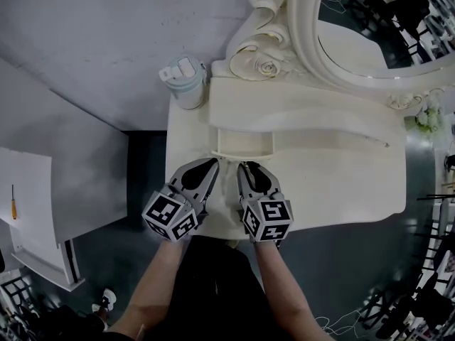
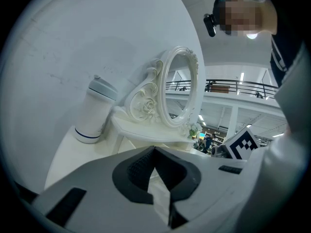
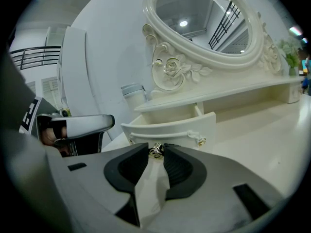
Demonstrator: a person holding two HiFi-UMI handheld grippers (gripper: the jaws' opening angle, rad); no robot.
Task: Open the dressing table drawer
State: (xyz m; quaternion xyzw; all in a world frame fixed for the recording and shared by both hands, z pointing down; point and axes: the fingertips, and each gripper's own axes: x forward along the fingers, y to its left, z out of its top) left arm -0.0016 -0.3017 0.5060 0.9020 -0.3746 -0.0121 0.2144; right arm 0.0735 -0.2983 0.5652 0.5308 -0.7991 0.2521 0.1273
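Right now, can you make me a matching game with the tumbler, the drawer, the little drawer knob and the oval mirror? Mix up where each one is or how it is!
Things:
1. tumbler
2. drawer
3. drawer knob
4. oval mirror

Places or states:
A. between the jaw tips of the right gripper
B. upright above the raised shelf
C. on the far left corner of the dressing table
D. pulled out

Pairs: 1-C, 2-D, 3-A, 4-B
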